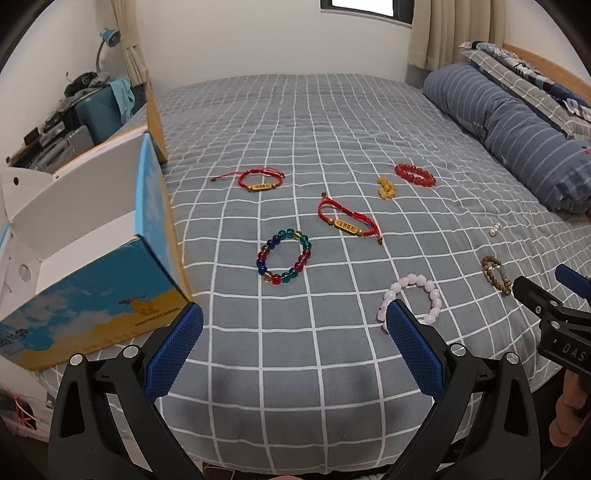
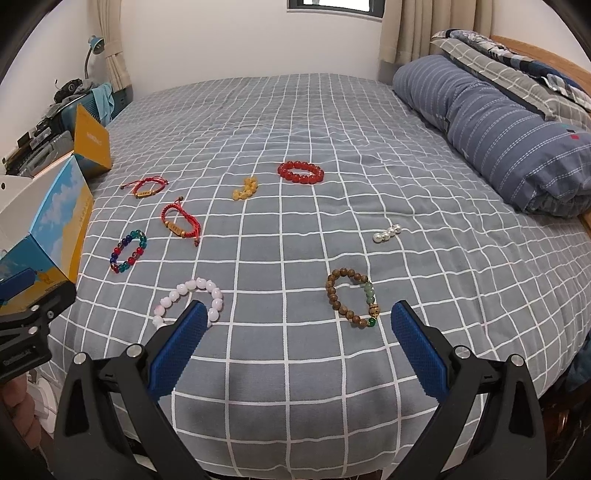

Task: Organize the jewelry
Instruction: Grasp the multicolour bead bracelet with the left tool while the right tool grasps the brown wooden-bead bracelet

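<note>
Bracelets flat, scattered on checked bedspread; left tongs, right tongs both wide, empty

My right gripper hangs open over the checked bedspread, brown bead bracelet between its fingers, pink one lower left.

A home bedroom: a checked-sheet bed, rolled duvet, curtains, desk lamp.
</note>
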`<state>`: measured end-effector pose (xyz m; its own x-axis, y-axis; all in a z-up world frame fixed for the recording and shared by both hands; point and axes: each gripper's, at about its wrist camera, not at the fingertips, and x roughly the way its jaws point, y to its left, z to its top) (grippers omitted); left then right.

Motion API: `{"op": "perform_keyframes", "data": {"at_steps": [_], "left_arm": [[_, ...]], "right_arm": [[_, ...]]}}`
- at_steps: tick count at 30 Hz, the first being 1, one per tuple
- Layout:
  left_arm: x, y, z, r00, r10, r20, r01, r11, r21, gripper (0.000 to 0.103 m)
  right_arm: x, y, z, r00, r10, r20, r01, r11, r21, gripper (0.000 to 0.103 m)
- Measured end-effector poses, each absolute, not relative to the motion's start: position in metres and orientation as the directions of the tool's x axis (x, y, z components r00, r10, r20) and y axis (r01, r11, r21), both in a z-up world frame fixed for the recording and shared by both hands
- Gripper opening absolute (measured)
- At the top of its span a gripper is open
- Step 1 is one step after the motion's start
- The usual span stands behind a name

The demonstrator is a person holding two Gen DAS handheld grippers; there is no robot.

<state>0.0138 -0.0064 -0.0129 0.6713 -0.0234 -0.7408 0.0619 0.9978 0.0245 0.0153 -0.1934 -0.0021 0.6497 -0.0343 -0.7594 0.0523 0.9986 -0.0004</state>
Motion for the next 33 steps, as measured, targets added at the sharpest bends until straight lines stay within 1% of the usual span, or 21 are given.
{"op": "perform_keyframes", "data": {"at_steps": [3, 5, 7, 10, 12, 15, 17, 18, 20, 21, 26, 28, 30, 33], "left_arm": [[0.024, -0.007, -0.016, 0.662, -0.034, -0.748, 0.069, 0.997, 0.016, 0.097], [0.034, -0.007, -0.017, 0.637, -0.063, -0.768, 0.077, 0.997, -0.018, 0.097], [0.042, -0.008, -0.015, 0.646, -0.071, -0.76, 0.085, 0.996, -0.021, 0.097], [0.053, -0.011, -0.013, 0.664, -0.042, -0.747, 0.085, 0.996, 0.019, 0.097], [0.066, -0.014, -0.016, 0.654, -0.047, -0.755, 0.096, 0.995, 0.021, 0.097], [0.08, -0.013, -0.024, 0.627, -0.085, -0.774, 0.112, 0.994, -0.018, 0.097], [0.087, -0.012, -0.029, 0.633, -0.087, -0.77, 0.116, 0.993, -0.017, 0.097], [0.092, -0.012, -0.033, 0.627, -0.071, -0.776, 0.111, 0.994, 0.0, 0.097], [0.1, -0.009, -0.042, 0.618, -0.051, -0.785, 0.097, 0.995, 0.011, 0.097], [0.104, -0.008, -0.046, 0.615, -0.044, -0.787, 0.092, 0.996, 0.016, 0.097], [0.118, -0.002, -0.063, 0.577, -0.054, -0.815, 0.079, 0.997, -0.01, 0.097], [0.123, 0.0, -0.067, 0.578, -0.05, -0.814, 0.073, 0.997, -0.009, 0.097], [0.126, 0.001, -0.071, 0.579, -0.047, -0.814, 0.07, 0.998, -0.008, 0.097], [0.133, 0.003, -0.08, 0.564, -0.054, -0.824, 0.074, 0.997, -0.014, 0.093]], "right_arm": [[0.02, -0.197, -0.003, 0.648, -0.018, -0.761, 0.04, 0.999, 0.011, 0.096], [0.024, -0.201, -0.004, 0.647, -0.024, -0.762, 0.049, 0.999, 0.01, 0.095], [0.029, -0.206, -0.007, 0.642, -0.032, -0.766, 0.059, 0.998, 0.008, 0.092], [0.039, -0.215, -0.015, 0.619, -0.048, -0.784, 0.074, 0.997, -0.002, 0.087], [0.045, -0.22, -0.021, 0.614, -0.056, -0.788, 0.072, 0.997, -0.015, 0.087], [0.054, -0.23, -0.032, 0.599, -0.043, -0.8, 0.068, 0.998, -0.003, 0.086], [0.061, -0.236, -0.042, 0.573, -0.038, -0.819, 0.08, 0.997, 0.009, 0.078], [0.064, -0.239, -0.046, 0.562, -0.033, -0.827, 0.085, 0.996, 0.018, 0.076], [0.068, -0.243, -0.053, 0.551, -0.028, -0.834, 0.088, 0.996, 0.025, 0.067], [0.069, -0.243, -0.055, 0.547, -0.026, -0.837, 0.087, 0.996, 0.025, 0.065], [0.075, -0.245, -0.067, 0.515, -0.029, -0.857, 0.087, 0.996, 0.019, 0.048], [0.077, -0.245, -0.069, 0.509, -0.031, -0.86, 0.088, 0.996, 0.016, 0.045], [0.078, -0.247, -0.072, 0.504, -0.032, -0.863, 0.091, 0.996, 0.016, 0.045], [0.082, -0.248, -0.077, 0.495, -0.032, -0.868, 0.098, 0.995, 0.019, 0.045]]}}
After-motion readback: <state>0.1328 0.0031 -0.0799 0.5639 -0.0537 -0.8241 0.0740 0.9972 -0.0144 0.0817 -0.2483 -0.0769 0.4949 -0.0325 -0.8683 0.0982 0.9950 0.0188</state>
